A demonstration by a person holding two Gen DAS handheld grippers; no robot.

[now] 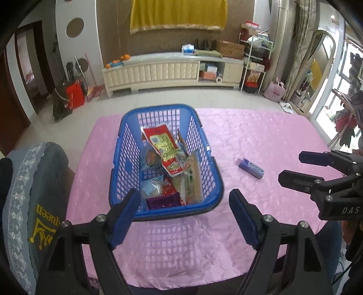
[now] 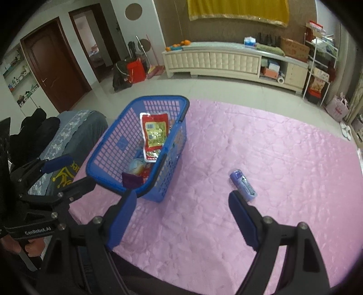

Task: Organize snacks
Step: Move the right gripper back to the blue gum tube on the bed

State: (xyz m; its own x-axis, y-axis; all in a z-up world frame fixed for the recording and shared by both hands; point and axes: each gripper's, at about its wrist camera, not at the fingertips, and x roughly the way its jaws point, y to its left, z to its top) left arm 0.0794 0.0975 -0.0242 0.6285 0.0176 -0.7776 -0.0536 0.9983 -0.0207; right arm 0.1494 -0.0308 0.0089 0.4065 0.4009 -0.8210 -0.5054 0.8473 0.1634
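On the pink tablecloth (image 1: 261,136), the blue basket (image 1: 205,145) holds snack packets (image 1: 164,147); left gripper (image 1: 181,217) and right gripper (image 2: 181,222) gape wide, empty.

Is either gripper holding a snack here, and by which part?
Nothing is held. The left gripper and right gripper are both open and empty; the blue packet lies loose on the tablecloth.

Long cream cabinet (image 1: 173,70) against brown wall; yellow cloth (image 1: 179,14) hanging above it; dark wooden door (image 2: 53,65) far left of it; pale tiled floor (image 1: 181,97) in front; bright windows (image 1: 333,113) to its right.
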